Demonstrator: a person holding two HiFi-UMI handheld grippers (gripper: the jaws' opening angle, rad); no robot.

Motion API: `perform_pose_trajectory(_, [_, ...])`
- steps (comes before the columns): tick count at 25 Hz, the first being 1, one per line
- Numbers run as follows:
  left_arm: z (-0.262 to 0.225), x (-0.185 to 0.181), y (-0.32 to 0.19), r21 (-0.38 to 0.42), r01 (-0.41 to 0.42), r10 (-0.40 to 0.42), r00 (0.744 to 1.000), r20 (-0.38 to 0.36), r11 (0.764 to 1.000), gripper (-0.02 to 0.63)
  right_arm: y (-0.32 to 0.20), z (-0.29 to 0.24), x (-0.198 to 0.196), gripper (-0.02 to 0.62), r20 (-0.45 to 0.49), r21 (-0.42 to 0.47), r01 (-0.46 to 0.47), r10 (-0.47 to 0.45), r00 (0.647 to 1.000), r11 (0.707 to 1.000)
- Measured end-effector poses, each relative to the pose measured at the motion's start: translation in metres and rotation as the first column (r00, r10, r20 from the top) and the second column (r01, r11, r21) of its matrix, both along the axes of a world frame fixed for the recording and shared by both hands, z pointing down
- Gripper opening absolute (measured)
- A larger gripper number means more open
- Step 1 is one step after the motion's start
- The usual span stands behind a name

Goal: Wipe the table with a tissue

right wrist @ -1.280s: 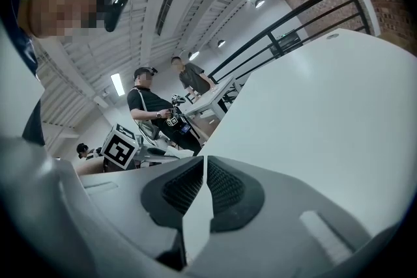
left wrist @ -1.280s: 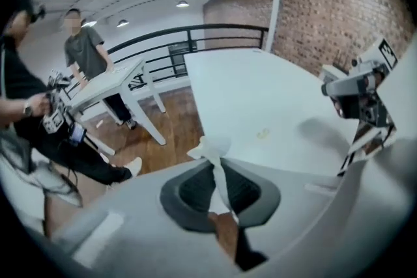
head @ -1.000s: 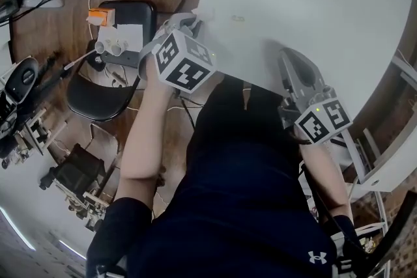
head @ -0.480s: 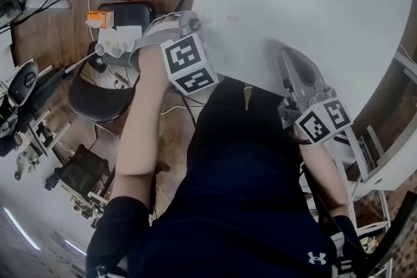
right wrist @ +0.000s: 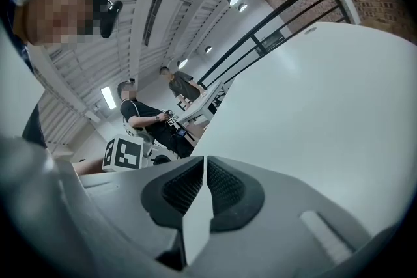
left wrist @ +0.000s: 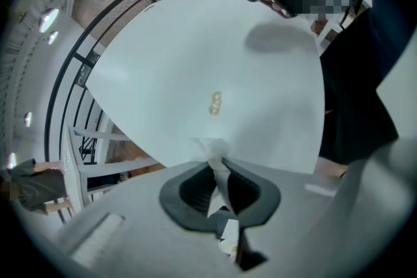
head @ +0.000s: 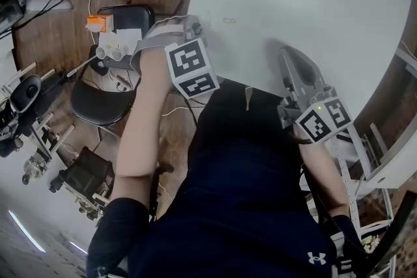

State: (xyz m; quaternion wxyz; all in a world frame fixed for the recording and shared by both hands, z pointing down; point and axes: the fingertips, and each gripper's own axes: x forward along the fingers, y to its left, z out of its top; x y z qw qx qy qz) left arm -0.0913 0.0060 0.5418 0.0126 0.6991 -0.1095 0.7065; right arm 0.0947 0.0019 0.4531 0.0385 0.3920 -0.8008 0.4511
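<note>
My left tongs are clenched on the tissue, a white wisp poking out past the tips, over the edge of the table. Just beyond it on the white top sits a yellowish spot. My right tongs are pinched together with nothing in them, over the table's near side, well apart from the left

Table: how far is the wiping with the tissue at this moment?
Done: the left gripper is shut on the tissue. In hand: it stands at the table edge, short of the yellowish spot. Left: the spot is not yet wiped. The right gripper is shut and empty.
</note>
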Motion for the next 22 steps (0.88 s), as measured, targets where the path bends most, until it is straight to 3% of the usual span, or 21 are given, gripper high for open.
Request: perform_pose_trajectory(22, [0.001, 0.028, -0.002, -0.034, -0.051, 0.052, 0.999, 0.014, 0.998, 0.011, -0.002, 0.008, 0.019, 0.023, 0.021, -0.039, -0.046, 0.047, 0.999, 0.998])
